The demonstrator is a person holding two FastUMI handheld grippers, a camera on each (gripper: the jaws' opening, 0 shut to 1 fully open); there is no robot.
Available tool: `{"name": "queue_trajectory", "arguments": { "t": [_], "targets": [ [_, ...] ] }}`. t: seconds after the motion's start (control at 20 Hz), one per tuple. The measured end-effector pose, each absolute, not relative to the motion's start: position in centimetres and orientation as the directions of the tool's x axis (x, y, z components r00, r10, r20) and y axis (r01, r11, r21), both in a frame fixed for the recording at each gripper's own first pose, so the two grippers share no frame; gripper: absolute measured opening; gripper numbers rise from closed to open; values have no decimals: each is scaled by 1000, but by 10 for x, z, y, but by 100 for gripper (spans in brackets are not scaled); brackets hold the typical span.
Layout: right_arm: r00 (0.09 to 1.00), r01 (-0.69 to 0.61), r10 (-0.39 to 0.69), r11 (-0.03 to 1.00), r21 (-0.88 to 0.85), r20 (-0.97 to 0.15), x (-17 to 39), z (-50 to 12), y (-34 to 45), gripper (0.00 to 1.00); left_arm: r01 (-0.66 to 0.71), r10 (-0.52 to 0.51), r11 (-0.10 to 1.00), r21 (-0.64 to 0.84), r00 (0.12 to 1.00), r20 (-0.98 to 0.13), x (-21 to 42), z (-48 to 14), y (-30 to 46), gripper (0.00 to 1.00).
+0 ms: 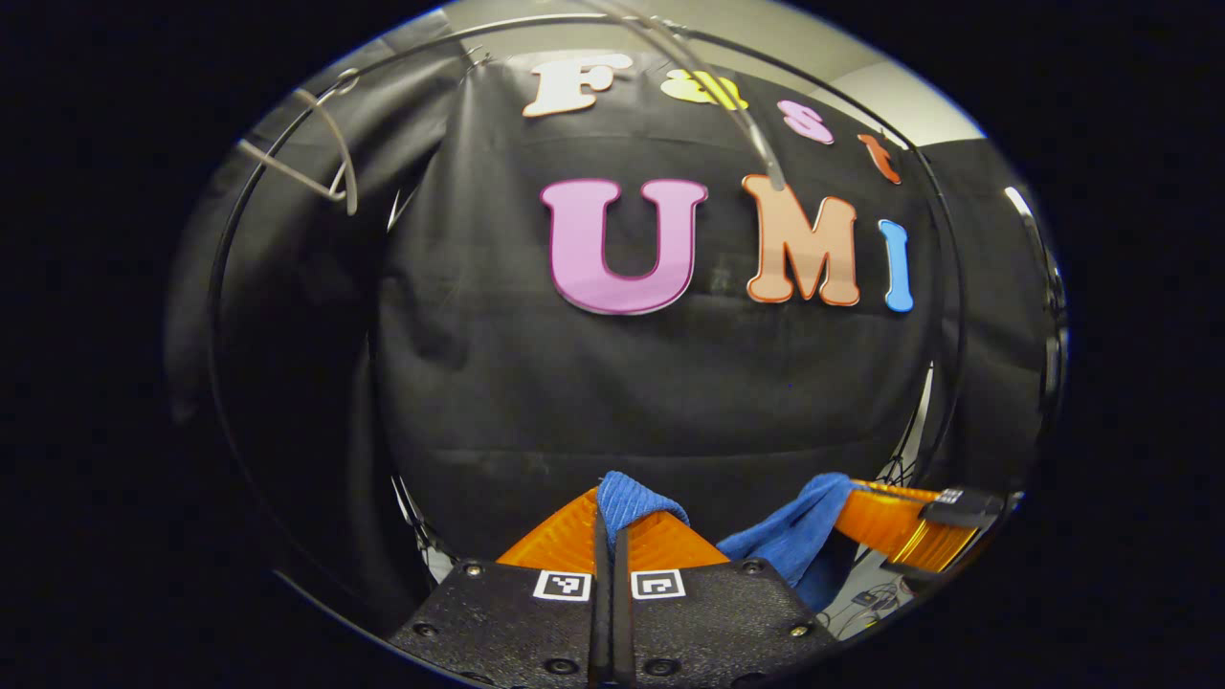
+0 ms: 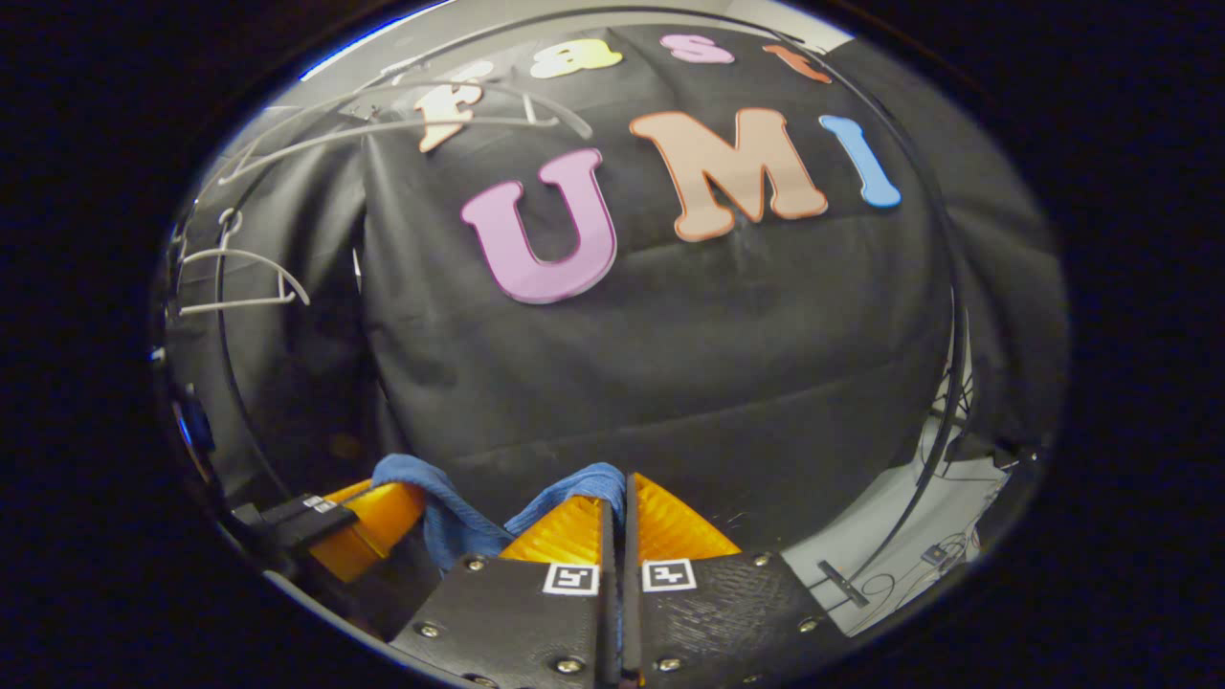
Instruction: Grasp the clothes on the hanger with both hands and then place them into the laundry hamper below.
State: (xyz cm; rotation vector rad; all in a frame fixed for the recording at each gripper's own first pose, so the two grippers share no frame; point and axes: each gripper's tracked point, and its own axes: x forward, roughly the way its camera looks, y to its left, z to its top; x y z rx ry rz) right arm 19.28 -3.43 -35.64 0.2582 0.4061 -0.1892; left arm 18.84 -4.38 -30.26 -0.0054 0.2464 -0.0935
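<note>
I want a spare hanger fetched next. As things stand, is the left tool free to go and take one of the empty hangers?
Probably not yet. The left tool is shut on the blue cloth, which also runs to the right tool. The empty hanger hangs apart, up high.

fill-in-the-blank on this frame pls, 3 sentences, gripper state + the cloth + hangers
1. Both fingers of the left gripper are closed on a ____ cloth.
2. The right gripper pinches the other end of that cloth, so it hangs ____ the two grippers.
3. The wire hangers on the rail at upper left carry ____ clothes.

Missing words: blue; between; no
</note>
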Motion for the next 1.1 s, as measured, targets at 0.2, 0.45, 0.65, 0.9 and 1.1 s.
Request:
{"name": "queue_trajectory", "arguments": {
  "t": [0.2,0.45,0.65,0.9,1.1],
  "targets": [
    [854,250,-128,951,183,-505,188,-410,-36,3,92,-82,996,12,941,-328,188,-360,-32,1],
    [813,241,-155,967,83,-561,182,-455,-34,0,63,-34,997,55,908,-418,183,-426,-12,1],
    [790,255,-180,966,46,-586,178,-472,-38,4,50,-6,995,84,890,-456,179,-448,-3,4],
    [756,300,-208,953,46,-621,168,-482,-44,8,68,-33,997,47,853,-520,171,-459,-4,19],
    [769,298,-225,954,23,-599,164,-464,-42,34,53,0,993,103,888,-459,174,-428,3,52]
  ]
}}
